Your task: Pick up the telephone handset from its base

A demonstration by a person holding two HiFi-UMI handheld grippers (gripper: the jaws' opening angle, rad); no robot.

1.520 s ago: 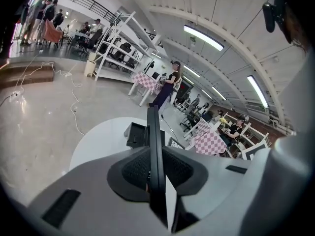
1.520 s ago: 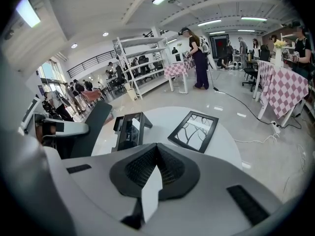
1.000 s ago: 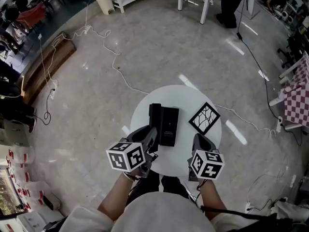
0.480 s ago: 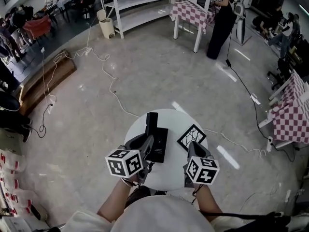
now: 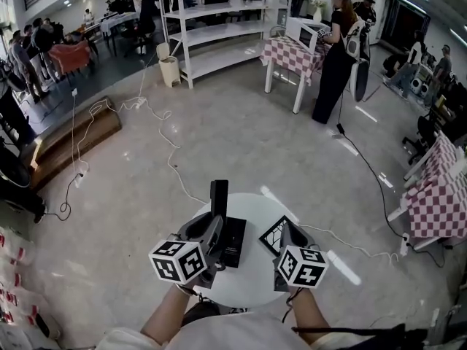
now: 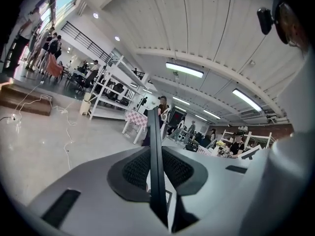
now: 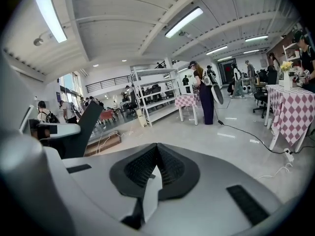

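Gripping the handset [image 5: 219, 197], the left gripper [image 5: 210, 230] has raised it off its base [image 5: 234, 243]

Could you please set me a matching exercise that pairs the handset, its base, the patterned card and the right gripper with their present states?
Things:
1. handset
2. base
3. patterned card
4. right gripper

States:
A. jaws together, nothing between them
B. clamped in the left gripper
C. black box lying on the round white table
D. black and white, flat on the table

Pairs: 1-B, 2-C, 3-D, 4-A
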